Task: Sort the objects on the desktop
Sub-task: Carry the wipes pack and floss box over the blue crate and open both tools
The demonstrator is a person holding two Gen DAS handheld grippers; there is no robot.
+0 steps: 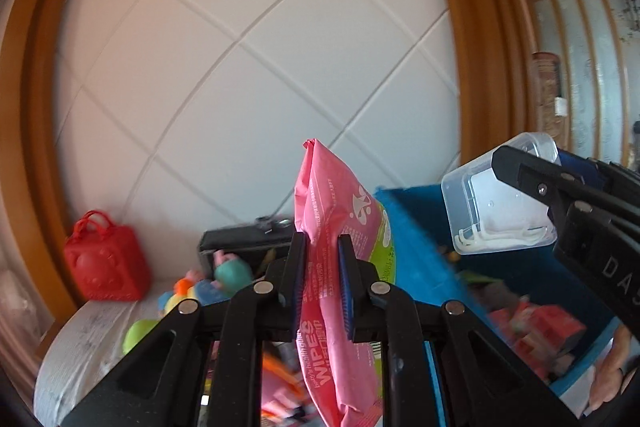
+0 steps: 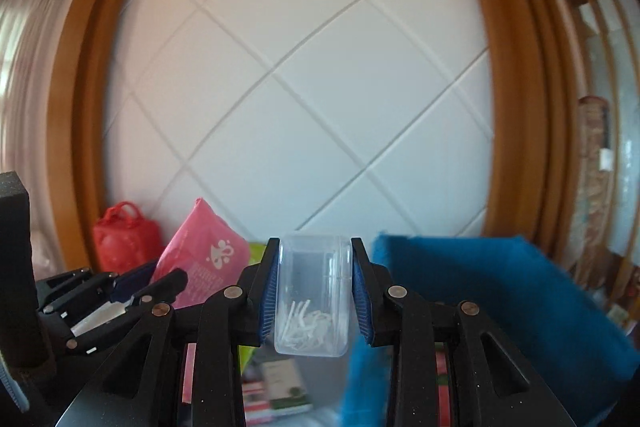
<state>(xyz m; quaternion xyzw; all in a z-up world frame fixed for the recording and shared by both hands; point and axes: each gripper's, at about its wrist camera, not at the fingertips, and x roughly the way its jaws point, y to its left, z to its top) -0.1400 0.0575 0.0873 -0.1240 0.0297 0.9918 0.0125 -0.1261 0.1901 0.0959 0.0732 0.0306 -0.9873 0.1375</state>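
Note:
My left gripper (image 1: 321,239) is shut on a pink pack of wipes (image 1: 332,195), which stands on edge between the blue pads and sticks up above them. My right gripper (image 2: 315,243) is shut on a clear plastic box (image 2: 312,287) holding white floss picks at its bottom. Both are held up in the air in front of a white quilted wall. The left wrist view shows the right gripper (image 1: 528,151) with the clear box (image 1: 492,211) at the right. In the right wrist view the left gripper (image 2: 168,273) holds the pink pack (image 2: 204,251) at the lower left.
A blue felt bin (image 1: 416,227) (image 2: 480,287) with several items inside stands below and to the right. A red bag (image 1: 104,259), colourful toys (image 1: 216,279) and a black box (image 1: 240,243) sit on the white table (image 1: 80,339). A hand (image 1: 616,367) shows at the lower right.

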